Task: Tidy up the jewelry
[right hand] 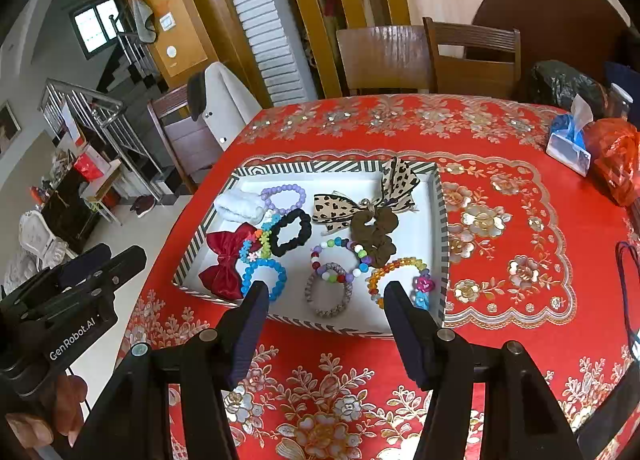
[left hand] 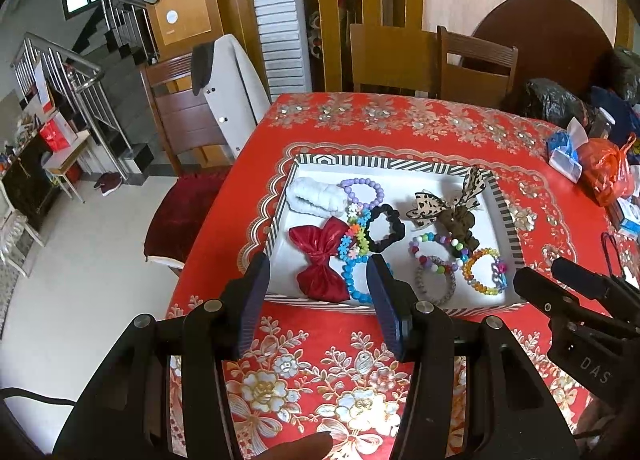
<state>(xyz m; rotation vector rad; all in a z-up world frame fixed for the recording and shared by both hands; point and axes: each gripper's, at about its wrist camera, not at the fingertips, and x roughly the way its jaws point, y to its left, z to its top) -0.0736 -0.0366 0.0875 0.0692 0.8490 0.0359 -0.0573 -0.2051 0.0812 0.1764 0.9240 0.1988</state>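
Note:
A striped-rim white tray [left hand: 400, 165] [right hand: 442, 220] on the red table holds a red bow [left hand: 320, 256] [right hand: 224, 260], a white scrunchie [left hand: 316, 194] [right hand: 240, 206], a black scrunchie [left hand: 384, 228] [right hand: 291, 238], a leopard bow [left hand: 444, 200] [right hand: 360, 196], a grey woven ring [right hand: 329, 294] and several bead bracelets. My left gripper [left hand: 322, 266] hangs open over the tray's near edge, above the red bow and blue bracelet [left hand: 354, 280] [right hand: 264, 276]. My right gripper [right hand: 326, 294] is open over the near rim, framing the grey ring. Nothing is held.
A tissue pack [left hand: 564, 156] [right hand: 570, 140] and an orange bag [left hand: 606, 172] [right hand: 616, 158] lie at the table's right side beside black bags [right hand: 568, 84]. Wooden chairs [left hand: 476, 64] [right hand: 472, 56] stand behind. A chair with a red cushion [left hand: 180, 212] stands at the left, over open floor.

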